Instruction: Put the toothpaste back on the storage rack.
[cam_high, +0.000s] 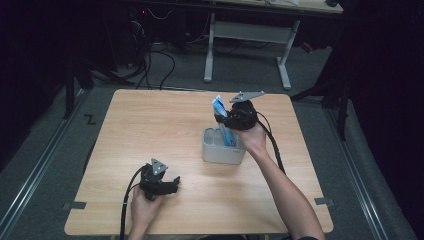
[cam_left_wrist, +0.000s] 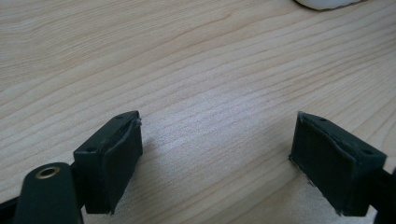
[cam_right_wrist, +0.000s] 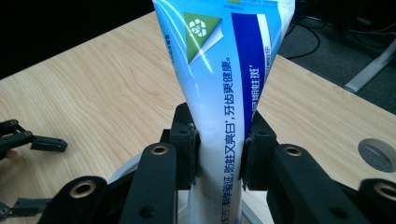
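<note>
Holder (cam_high: 222, 150) stands on the table (cam_high: 150, 125), right of centre. Tube (cam_high: 222, 122) stands upright in the holder, top end up, lower end inside. Right gripper (cam_high: 226, 120) sits above the holder's far side, jaws on either side of the tube (cam_right_wrist: 224, 93), touching it. Left gripper (cam_high: 172, 186) lies low over the near table, left of and before the holder, well apart from it; bare table (cam_left_wrist: 196, 70) between its spread jaws. Holder edge (cam_left_wrist: 327, 3) beyond them.
</note>
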